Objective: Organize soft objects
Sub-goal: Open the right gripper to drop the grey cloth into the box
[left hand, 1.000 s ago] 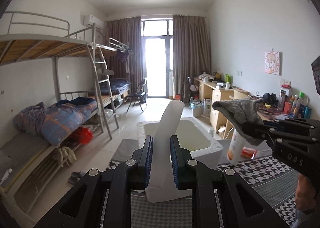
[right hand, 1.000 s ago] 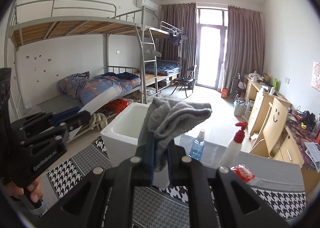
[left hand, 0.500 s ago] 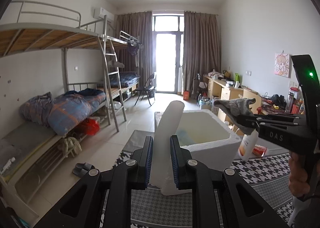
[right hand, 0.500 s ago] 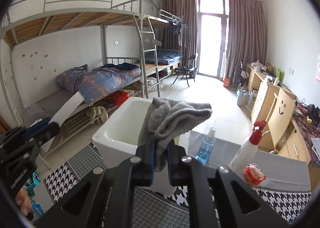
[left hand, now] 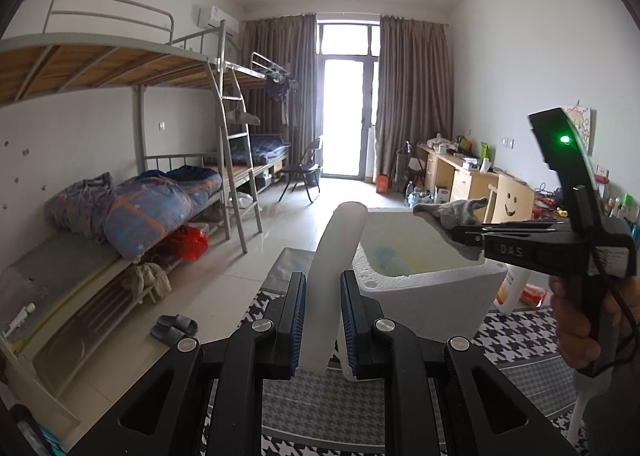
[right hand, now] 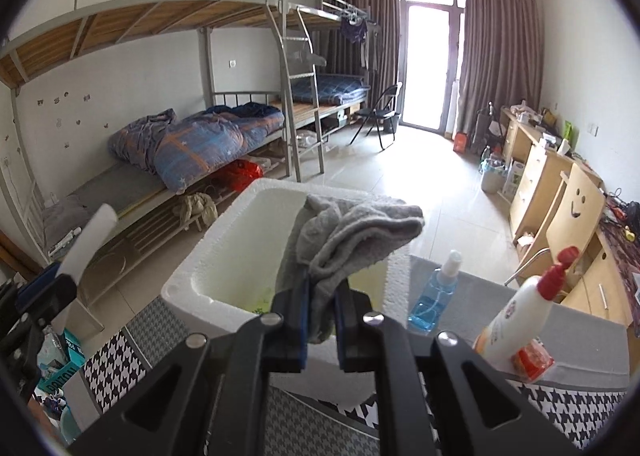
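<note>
The left gripper (left hand: 323,316) was clamped on a tall white foam pad (left hand: 336,276), its blue-lined pads pressing the strip's lower part while the rounded top leaned up and away. The right gripper (right hand: 322,308) was closed tight on a crumpled grey knitted cloth (right hand: 352,234), whose loose folds bulged above the fingers.

Both grippers hung over a table covered in black-and-white houndstooth cloth (right hand: 116,364). Just beyond them, on that table, stood an open white polystyrene box (right hand: 224,268). In the right wrist view the grey cloth was in front of the box's opening; in the left wrist view it was above the box's right rim. The foam pad was just beside the box's left wall in the left wrist view.

Near the table's right edge, beside the box, stood a small blue spray bottle (right hand: 434,292) and a white bottle with a red trigger cap (right hand: 520,308), with a red packet (right hand: 532,362) at its foot. A person's hand (left hand: 576,320) gripped the right gripper's handle.

Farther off were a metal bunk bed (right hand: 192,68) with a rumpled blue quilt (right hand: 200,140), a black folding chair (right hand: 380,112), wooden desks (right hand: 532,164) along the right wall, and brown curtains (right hand: 500,48) framing a bright glass door.
</note>
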The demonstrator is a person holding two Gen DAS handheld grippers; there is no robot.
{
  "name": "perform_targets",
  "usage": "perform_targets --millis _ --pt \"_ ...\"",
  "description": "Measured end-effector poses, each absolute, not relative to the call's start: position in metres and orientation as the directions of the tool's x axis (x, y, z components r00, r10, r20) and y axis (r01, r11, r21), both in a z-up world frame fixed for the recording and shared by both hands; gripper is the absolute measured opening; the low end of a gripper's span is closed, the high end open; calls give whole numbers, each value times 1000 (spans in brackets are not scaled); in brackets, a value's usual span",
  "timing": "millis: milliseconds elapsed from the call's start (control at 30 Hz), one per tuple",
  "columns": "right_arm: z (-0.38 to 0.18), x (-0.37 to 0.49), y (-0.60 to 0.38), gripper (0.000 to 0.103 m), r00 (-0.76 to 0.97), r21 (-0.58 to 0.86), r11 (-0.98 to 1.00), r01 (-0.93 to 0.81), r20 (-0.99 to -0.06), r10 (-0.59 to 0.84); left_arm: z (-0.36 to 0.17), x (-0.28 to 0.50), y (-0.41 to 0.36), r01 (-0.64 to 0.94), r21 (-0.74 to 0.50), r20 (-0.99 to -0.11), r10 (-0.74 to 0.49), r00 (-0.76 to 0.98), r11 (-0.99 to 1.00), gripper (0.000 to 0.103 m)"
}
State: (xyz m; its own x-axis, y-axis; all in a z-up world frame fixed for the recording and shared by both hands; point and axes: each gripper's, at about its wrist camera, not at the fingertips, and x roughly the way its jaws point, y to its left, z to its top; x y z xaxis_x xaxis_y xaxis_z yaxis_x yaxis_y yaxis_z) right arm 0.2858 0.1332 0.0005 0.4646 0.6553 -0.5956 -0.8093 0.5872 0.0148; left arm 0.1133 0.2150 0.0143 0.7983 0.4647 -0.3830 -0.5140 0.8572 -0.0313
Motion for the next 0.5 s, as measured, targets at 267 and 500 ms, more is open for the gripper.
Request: perform_targets --millis 267,500 --pt "-7 302 150 14 427 37 580 -814 -639 640 16 111 218 -519 -35 -385 467 796 854 19" --pt "-12 298 161 57 411 -12 549 -835 -676 611 16 109 219 -517 -42 -384 464 799 855 19"
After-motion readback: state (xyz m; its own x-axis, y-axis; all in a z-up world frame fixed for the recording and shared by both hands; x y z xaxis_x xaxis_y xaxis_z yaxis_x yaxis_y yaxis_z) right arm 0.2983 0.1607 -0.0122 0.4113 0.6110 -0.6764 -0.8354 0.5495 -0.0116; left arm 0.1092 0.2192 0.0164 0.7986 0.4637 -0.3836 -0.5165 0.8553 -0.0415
